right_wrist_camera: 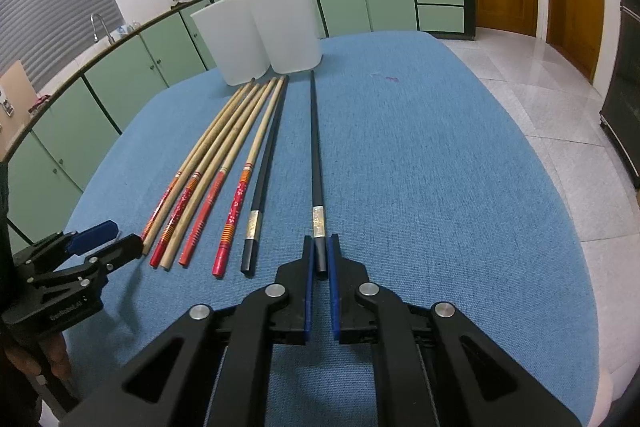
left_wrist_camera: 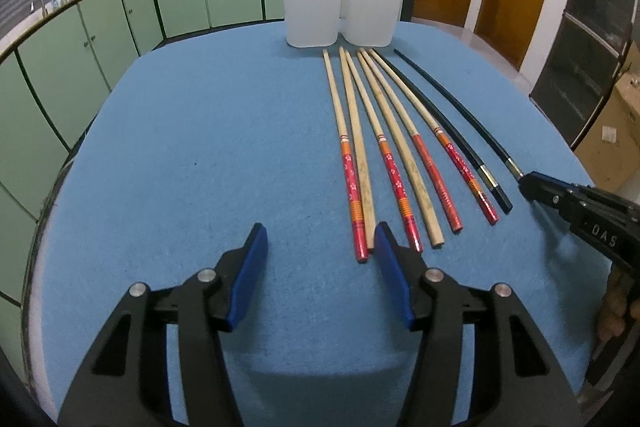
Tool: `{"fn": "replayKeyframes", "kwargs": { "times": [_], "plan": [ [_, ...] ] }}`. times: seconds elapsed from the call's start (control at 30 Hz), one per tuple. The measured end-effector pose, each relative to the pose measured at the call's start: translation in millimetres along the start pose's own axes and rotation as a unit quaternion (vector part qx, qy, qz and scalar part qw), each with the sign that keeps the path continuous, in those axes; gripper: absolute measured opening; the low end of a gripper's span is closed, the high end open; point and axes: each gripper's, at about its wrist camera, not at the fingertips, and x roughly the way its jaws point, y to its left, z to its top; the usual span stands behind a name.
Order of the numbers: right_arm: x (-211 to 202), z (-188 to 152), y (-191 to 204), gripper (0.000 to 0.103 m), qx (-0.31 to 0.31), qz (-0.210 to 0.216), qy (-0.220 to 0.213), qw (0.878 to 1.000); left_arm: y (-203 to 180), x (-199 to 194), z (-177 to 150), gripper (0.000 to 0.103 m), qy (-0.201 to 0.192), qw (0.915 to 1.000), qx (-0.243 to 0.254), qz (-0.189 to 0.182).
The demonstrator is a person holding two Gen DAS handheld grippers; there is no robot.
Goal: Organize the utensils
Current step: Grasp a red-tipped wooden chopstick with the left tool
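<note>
black chopstick (right_wrist_camera: 318,187) pinched in right claw (right_wrist_camera: 320,259) — left claw (left_wrist_camera: 320,239) half-wide, empty

— Any writing you can make out from here?

— On my left wrist view I read "DAS" in pale letters on the black body of the right gripper (left_wrist_camera: 524,183), near the frame's right edge.

— And the other camera?

— There I see small pale lettering on the body of the left gripper (right_wrist_camera: 114,241). It looks like "GenRobot.AI", but I cannot read it surely. Nothing else is legible.
</note>
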Motion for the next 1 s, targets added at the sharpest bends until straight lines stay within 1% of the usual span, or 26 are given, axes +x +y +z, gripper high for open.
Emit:
{"fn": "replayKeyframes", "kwargs": {
  "times": [0.1,0.17,0.2,0.3,0.37,0.47,0.63,0.7,0.8,1.0],
  "plan": [
    [0.1,0.1,-0.1,0.007,0.000,0.000,0.000,1.000,6.5,-1.3,1.0,0.053,-0.004,0.9999,-0.010,0.011],
    [0.2,0.1,0.0,0.007,0.000,0.000,0.000,1.000,14.6,2.6,1.5,0.053,0.000,0.9996,-0.018,0.021],
    [0.2,0.2,-0.1,0.007,0.000,-0.001,0.000,1.000,17.8,3.4,1.7,0.053,0.001,0.9996,-0.023,0.019],
    [0.3,0.2,0.3,0.007,-0.001,-0.002,0.000,1.000,21.0,6.4,5.2,0.053,0.000,0.9991,-0.033,0.028],
    [0.3,0.2,0.2,0.007,-0.001,-0.002,0.000,1.000,20.4,6.4,6.4,0.052,-0.001,0.9990,-0.037,0.023],
    [0.5,0.1,0.5,0.007,-0.001,-0.002,0.000,1.000,14.9,5.9,5.3,0.051,0.000,0.9995,-0.028,0.016],
    [0.9,0.0,1.0,0.007,-0.002,-0.002,0.001,1.000,8.6,8.1,3.1,0.044,0.003,0.9997,-0.023,0.012],
    [0.8,-0.1,1.2,0.007,-0.002,-0.002,0.001,1.000,7.3,8.6,3.3,0.037,0.002,0.9997,-0.025,0.008],
    [0.7,-0.2,1.2,0.007,-0.002,-0.002,0.001,1.000,4.6,9.7,3.8,0.030,0.000,0.9996,-0.028,0.002],
    [-0.1,-1.4,-0.4,0.010,0.000,0.008,0.000,1.000,4.3,10.1,3.4,0.029,-0.002,0.9994,-0.036,0.000]
  ]
}}
